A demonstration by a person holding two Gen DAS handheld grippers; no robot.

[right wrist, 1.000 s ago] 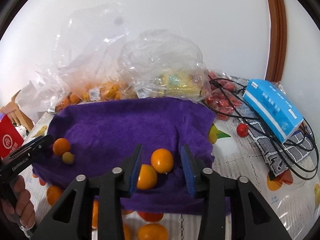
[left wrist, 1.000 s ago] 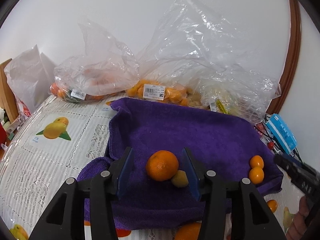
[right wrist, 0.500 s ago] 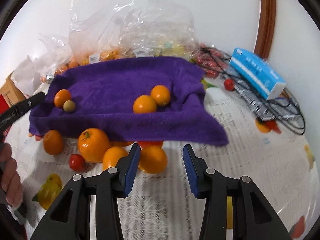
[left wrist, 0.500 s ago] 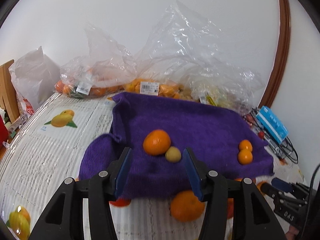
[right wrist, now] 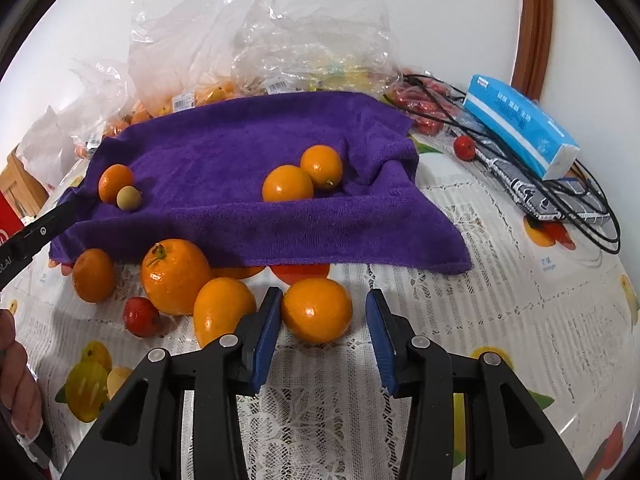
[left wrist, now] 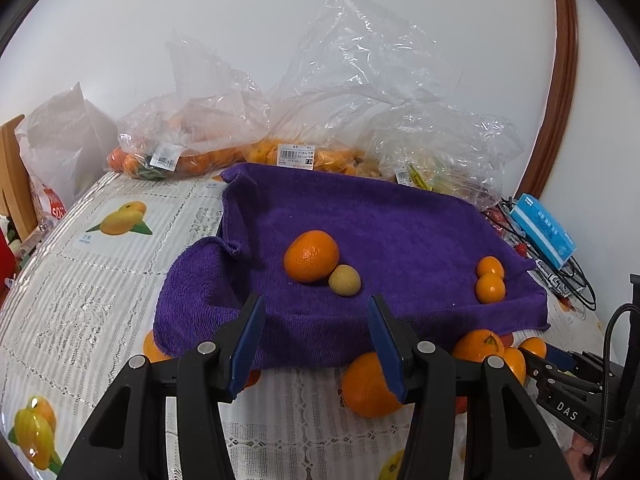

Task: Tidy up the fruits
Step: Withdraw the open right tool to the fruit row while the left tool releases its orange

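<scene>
On the lace tablecloth (right wrist: 500,280) at lower centre, my right gripper (right wrist: 320,320) is closing around an orange (right wrist: 316,310), pads not yet pressing it.

The worktop (right wrist: 460,320) wore a lace cloth printed with fruit. On it lay a purple towel (right wrist: 248,148), loose oranges (right wrist: 176,276) and a small red fruit (right wrist: 141,316) along the towel's near edge, clear plastic bags (left wrist: 352,92) of fruit behind, and a blue packet (right wrist: 520,124) over black cables.
</scene>
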